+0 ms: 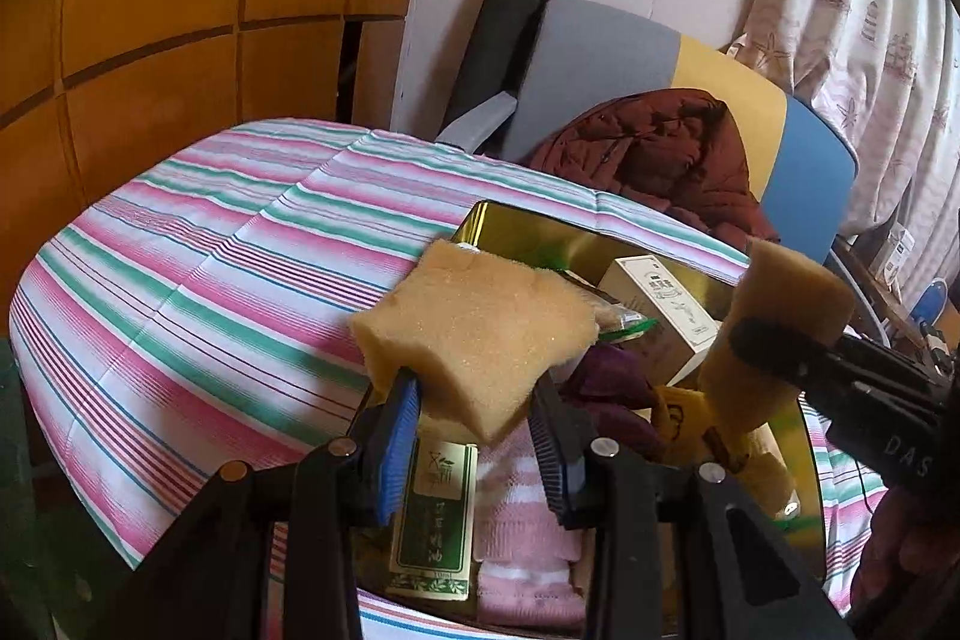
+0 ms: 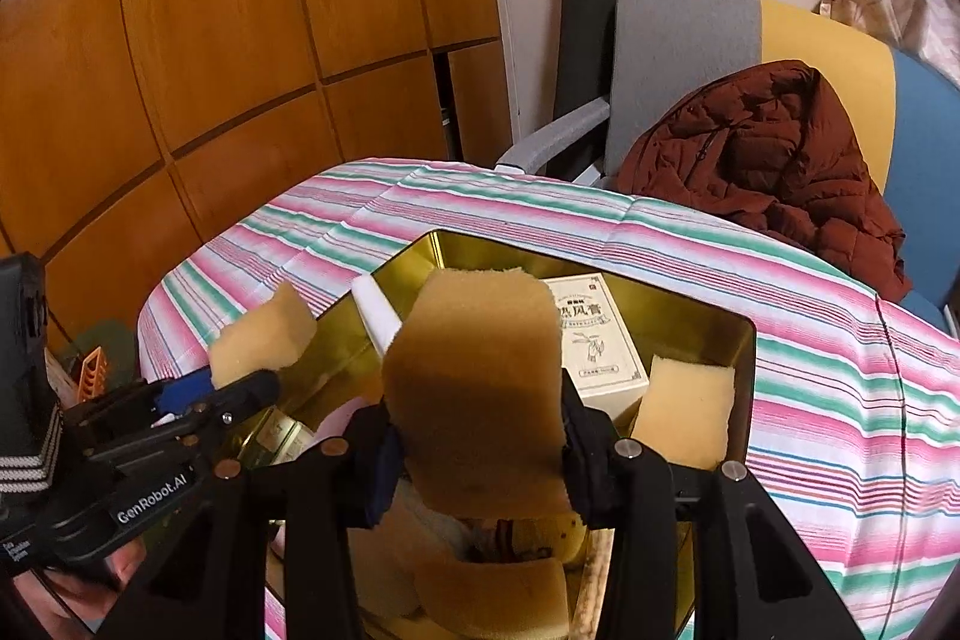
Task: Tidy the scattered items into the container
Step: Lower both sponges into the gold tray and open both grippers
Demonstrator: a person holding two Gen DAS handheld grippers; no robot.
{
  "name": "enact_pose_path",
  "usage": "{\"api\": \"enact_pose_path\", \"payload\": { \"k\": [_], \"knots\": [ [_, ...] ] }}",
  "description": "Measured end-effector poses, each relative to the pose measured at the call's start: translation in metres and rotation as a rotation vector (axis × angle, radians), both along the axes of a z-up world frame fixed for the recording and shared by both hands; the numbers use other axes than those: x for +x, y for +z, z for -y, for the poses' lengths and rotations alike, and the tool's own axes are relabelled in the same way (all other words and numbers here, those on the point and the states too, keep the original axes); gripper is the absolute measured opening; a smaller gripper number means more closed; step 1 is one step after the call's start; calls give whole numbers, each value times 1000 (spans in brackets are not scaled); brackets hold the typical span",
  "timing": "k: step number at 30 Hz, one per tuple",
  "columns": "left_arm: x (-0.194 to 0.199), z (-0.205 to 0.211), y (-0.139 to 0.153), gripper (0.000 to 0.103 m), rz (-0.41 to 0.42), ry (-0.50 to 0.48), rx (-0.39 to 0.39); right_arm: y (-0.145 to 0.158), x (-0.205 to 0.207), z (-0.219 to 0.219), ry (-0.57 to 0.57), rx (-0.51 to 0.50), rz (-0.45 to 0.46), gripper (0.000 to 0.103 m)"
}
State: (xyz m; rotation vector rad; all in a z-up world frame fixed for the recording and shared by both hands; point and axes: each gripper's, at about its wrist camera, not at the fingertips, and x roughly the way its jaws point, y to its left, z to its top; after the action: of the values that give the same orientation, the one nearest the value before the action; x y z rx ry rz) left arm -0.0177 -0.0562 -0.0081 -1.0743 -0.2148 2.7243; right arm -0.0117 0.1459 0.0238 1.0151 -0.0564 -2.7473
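Note:
A gold tin container sits on the striped tablecloth. It holds a white box, a green box, a pink striped sock and a purple item. My left gripper is shut on a tan sponge above the tin's near left part; it also shows in the right wrist view. My right gripper is shut on another tan sponge over the tin; that sponge shows in the left wrist view.
The striped tablecloth covers the table. A chair with a dark red jacket stands behind it. Wooden cabinet doors are at the left. A reflection or further sponge shows at the tin's right wall.

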Motion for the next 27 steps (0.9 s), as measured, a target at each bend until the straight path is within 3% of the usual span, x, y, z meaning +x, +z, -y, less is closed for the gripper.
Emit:
{"api": "enact_pose_path", "payload": {
  "k": [3,4,5,7,12,13,15,17,19,23,27],
  "knots": [
    [-10,-2,-5,37,27,-6,1,0,-9,-2,-21,-11,11,47],
    [-14,-5,-8,38,48,-18,-2,0,-13,-2,-24,-19,19,57],
    [-18,-6,-10,40,64,-25,-1,-1,-17,-3,-24,-33,33,74],
    [-21,-10,-13,42,92,-45,4,-3,-23,-5,-33,-49,50,92],
    [-11,-9,-10,44,82,-52,-2,3,-11,-21,-81,-113,12,93],
    [-7,-7,-9,44,76,-49,2,3,-7,-26,-89,-136,8,92],
    [2,-1,-5,44,46,-33,18,3,-3,-28,-78,-149,24,78],
    [9,6,0,44,14,-5,28,1,-2,-24,-51,-127,51,55],
    [12,13,4,44,-12,22,33,-1,-2,-18,-14,-107,68,46],
    [14,29,11,44,-52,112,19,-6,-9,0,55,-92,90,41],
    [-9,32,6,44,1,124,-5,-25,-29,30,92,83,165,38]
  ]
}}
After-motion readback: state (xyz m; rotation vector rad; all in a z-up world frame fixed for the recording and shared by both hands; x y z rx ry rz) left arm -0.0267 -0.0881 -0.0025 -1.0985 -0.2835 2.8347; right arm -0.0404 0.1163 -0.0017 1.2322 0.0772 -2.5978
